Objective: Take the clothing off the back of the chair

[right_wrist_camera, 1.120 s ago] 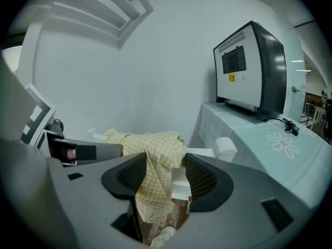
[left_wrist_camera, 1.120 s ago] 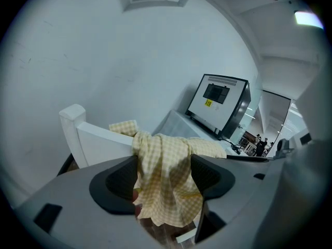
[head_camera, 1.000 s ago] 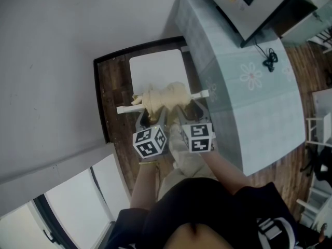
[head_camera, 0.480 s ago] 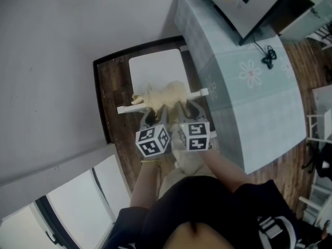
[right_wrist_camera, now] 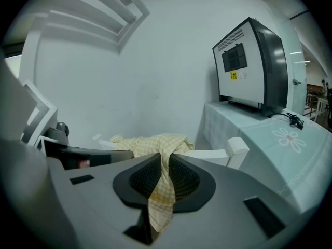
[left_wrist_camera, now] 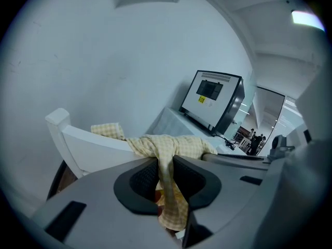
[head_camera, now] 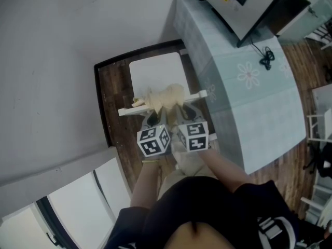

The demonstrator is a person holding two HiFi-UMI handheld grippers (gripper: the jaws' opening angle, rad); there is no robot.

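The pale yellow checked clothing (head_camera: 165, 95) lies bunched over the top rail of the white wooden chair (head_camera: 155, 69). It sits near the rail's middle, with one end spread along the rail and loose folds hanging down the side nearest the person.

The left gripper (head_camera: 154, 117) and the right gripper (head_camera: 182, 112) meet it side by side, close together, both tilted downward from the person's side of the chair back. In the left gripper view a hanging fold runs between the black ribbed pads (left_wrist_camera: 143, 180). The jaws have just been closing and now stand narrow, pinching the fabric. The right gripper view shows the same: its jaws have just been closing too, and its pads (right_wrist_camera: 143, 179) squeeze another fold that trails below them. The clothing rests on the rail while both grippers hold it.

The chair stands on dark wooden floor (head_camera: 110, 84) against a white wall (head_camera: 62, 45). Just beside it is a table (head_camera: 254, 105) under a pale green flower-print cloth. The table carries a white and black box-shaped appliance (head_camera: 244, 4) and a black cable (head_camera: 267, 60).
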